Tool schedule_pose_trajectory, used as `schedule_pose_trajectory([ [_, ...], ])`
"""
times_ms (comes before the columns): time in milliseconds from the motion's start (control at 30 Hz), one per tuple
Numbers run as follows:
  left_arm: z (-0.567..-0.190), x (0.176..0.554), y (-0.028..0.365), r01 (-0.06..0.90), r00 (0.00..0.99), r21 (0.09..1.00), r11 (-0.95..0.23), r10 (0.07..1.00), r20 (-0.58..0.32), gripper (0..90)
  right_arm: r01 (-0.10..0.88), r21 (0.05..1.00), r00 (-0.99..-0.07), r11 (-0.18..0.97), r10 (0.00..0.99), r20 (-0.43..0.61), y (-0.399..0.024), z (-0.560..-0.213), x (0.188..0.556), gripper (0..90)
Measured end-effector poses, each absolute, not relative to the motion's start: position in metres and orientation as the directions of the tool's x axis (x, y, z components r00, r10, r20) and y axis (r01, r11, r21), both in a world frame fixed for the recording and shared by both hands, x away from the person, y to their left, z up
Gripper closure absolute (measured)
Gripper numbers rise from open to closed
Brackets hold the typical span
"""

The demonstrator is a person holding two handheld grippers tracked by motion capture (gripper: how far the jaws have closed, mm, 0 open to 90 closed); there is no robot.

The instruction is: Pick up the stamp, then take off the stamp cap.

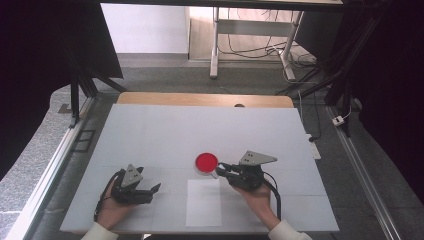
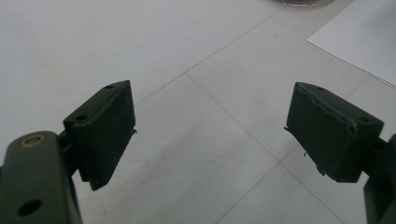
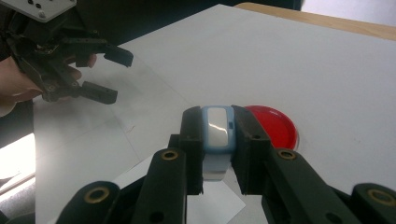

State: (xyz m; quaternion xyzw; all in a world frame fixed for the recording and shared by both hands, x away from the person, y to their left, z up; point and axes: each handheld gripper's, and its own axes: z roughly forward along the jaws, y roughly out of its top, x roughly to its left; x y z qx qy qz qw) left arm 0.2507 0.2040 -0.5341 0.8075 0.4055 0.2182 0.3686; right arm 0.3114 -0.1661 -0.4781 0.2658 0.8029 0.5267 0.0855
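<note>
Watch point(image 3: 217, 129): light-blue case, pale strap, clamped between jaws of my right tool point(image 3: 218, 140), held above bench point(image 1: 165, 130), face toward camera. Red dish point(image 3: 276, 125) just beyond watch, flat on bench; in high view dish point(image 1: 206, 162) sits just left of right tool point(image 1: 223, 169). White sheet point(image 1: 204, 202) near front edge, between my hands. My left tool point(image 2: 210, 130): jaws spread wide, nothing between them, low over bare bench, well apart from watch.

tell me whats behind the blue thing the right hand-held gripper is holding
A red round dish lies behind the pale-blue object on the table; the right hand-held gripper covers its near left edge.
</note>
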Motion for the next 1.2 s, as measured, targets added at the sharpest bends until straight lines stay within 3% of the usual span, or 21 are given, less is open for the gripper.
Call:
schedule_pose_trajectory([
  [1200, -0.52, 0.248, 0.189, 0.47, 0.578, 0.806, -0.359, 0.816, 0.027, 17.9, 0.328, 0.907, -0.843, 0.265, 0.516, 0.154, -0.166, -0.472, 0.313, 74.8],
])
